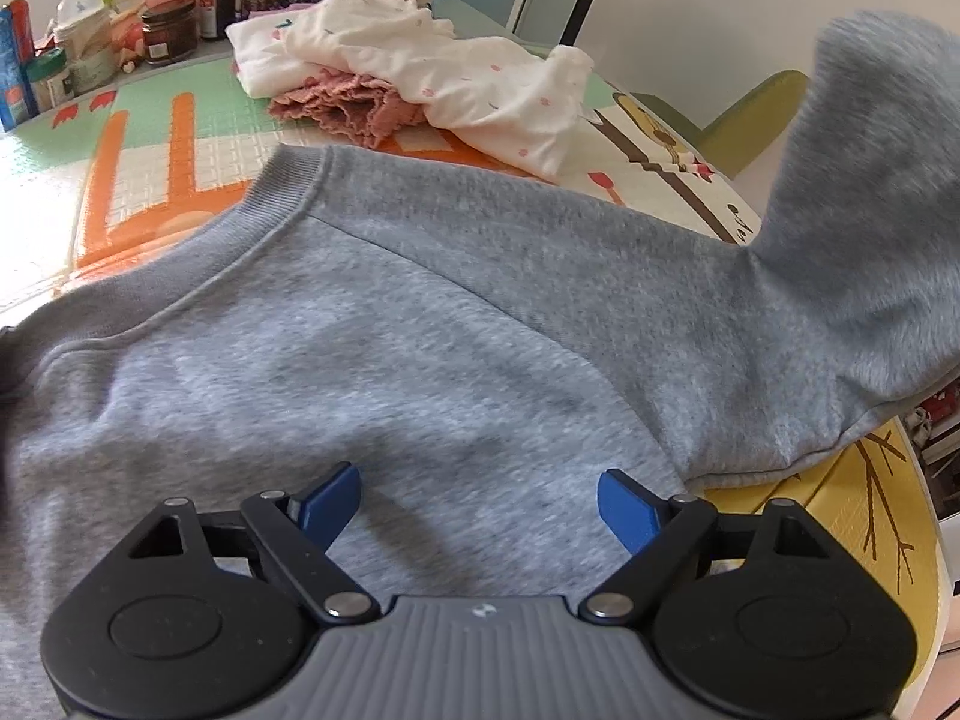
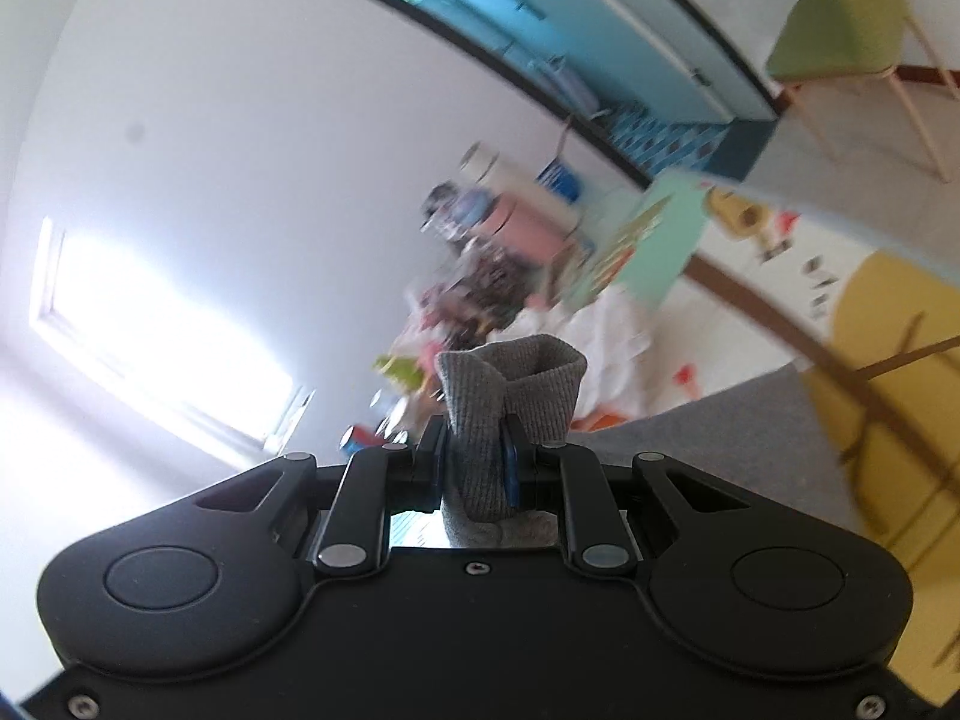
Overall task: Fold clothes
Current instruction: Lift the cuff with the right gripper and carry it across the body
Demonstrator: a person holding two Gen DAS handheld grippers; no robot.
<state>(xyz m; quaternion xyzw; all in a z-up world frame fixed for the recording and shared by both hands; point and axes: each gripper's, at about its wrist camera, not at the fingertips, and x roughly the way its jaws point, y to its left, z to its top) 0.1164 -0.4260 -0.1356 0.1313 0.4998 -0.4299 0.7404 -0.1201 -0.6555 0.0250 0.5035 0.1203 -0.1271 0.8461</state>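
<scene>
Step in hand, as I read it: sleeve fold on the grey sweatshirt [image 1: 372,324]. It lies flat across the middle of the left wrist view on the patterned play mat [image 1: 180,138], ribbed collar [image 1: 282,192] at centre left. Its sleeve [image 1: 864,210] is lifted at the right edge of the frame. Right gripper [image 2: 477,468] is pinched narrow on the ribbed cuff [image 2: 516,384], centre of the right wrist view, which is motion-blurred. Left gripper [image 1: 480,501] at bottom centre has its blue fingers [image 1: 624,507] spread wide over the body fabric, nothing between them. Next move likely needs the sleeve carried across the chest and laid flat, left gripper pinning the body so it doesn't drag. Containers: jars and bottles [image 1: 168,30] cluster upper left; contents unreadable. Unfolded white and pink clothes [image 1: 420,78] sit top centre.
</scene>
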